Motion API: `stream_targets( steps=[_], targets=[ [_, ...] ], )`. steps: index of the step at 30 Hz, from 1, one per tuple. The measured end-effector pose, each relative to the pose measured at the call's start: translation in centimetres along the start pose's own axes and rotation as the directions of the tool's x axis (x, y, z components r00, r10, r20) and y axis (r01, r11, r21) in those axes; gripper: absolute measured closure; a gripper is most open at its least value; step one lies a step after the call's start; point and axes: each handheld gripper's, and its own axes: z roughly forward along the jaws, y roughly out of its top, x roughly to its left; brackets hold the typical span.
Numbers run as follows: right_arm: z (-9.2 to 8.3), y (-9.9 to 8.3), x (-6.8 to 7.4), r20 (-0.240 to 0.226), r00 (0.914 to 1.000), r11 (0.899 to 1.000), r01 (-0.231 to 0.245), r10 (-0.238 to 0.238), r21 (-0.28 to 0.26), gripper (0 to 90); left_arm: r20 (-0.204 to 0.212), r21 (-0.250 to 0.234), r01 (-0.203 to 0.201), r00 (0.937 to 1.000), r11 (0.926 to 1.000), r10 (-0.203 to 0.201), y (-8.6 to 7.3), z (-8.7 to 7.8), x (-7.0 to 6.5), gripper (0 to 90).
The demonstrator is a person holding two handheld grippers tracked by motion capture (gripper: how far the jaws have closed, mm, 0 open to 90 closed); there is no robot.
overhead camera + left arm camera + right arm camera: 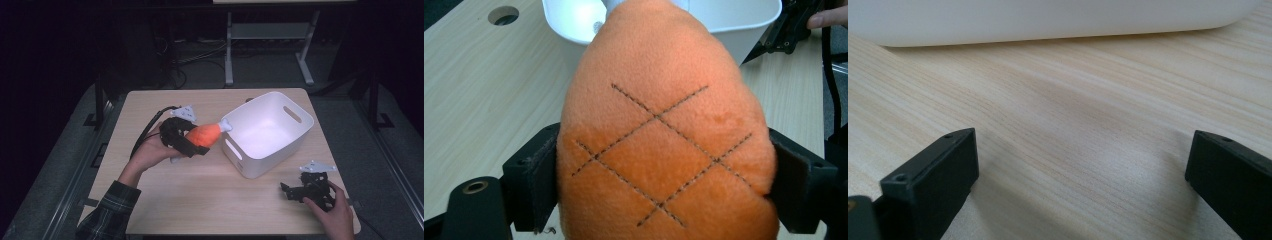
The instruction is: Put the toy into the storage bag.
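An orange plush drumstick point(204, 134) with a white bone end is held above the table, its tip pointing at the white bin point(295, 131). My left gripper point(192, 145) is shut on the drumstick point(664, 140); both pads press its stitched sides in the left gripper view point(663, 187). My right gripper point(296, 191) rests low at the table's front right, held by a hand. Its jaws stand wide apart over bare wood in the right gripper view point(1083, 175), with the bin's wall point(1048, 20) just ahead.
The light wooden table point(200, 200) holds the empty bin at centre right. A round cable hole point(503, 15) lies in the tabletop beyond the bin. Dark floor, cables and a white table frame point(229, 50) lie behind.
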Motion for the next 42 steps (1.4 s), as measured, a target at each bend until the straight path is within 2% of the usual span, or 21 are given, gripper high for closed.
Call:
stream_targets(
  steps=[7, 12, 19, 29, 39, 42],
  targets=[
    [0.0, 0.0, 0.0, 0.0, 1.0, 1.0, 0.002, -0.002, -0.001, 0.2, 0.005, -0.003, 0.0, 1.0, 1.0, 0.0, 0.9, 0.3, 0.2, 15.0],
    [0.0, 0.0, 0.0, 0.0, 1.0, 1.0, 0.003, -0.003, -0.001, 0.2, 0.009, 0.003, -0.025, 0.9997, 0.9997, 0.025, 1.9, 0.4, 0.5, 15.0],
    [0.0, 0.0, 0.0, 0.0, 1.0, 1.0, -0.001, 0.001, 0.0, 0.2, 0.011, -0.003, -0.035, 0.9993, 0.9994, 0.035, 3.4, 0.9, 0.5, 15.0],
    [0.0, 0.0, 0.0, 0.0, 1.0, 1.0, 0.0, 0.0, 0.0, 0.2, 0.002, 0.014, -0.065, 0.9979, 0.9978, 0.065, 5.2, 1.5, 0.9, 15.0],
    [0.0, 0.0, 0.0, 0.0, 1.0, 1.0, 0.0, 0.0, 0.0, 0.2, -0.002, 0.031, -0.072, 0.9974, 0.9969, 0.072, 6.8, 2.7, 1.6, 15.1],
    [0.0, 0.0, 0.0, 0.0, 1.0, 1.0, 0.0, 0.0, 0.0, 0.2, -0.004, 0.024, -0.068, 0.9977, 0.9974, 0.068, 7.2, 2.9, 1.6, 15.1]
  ],
)
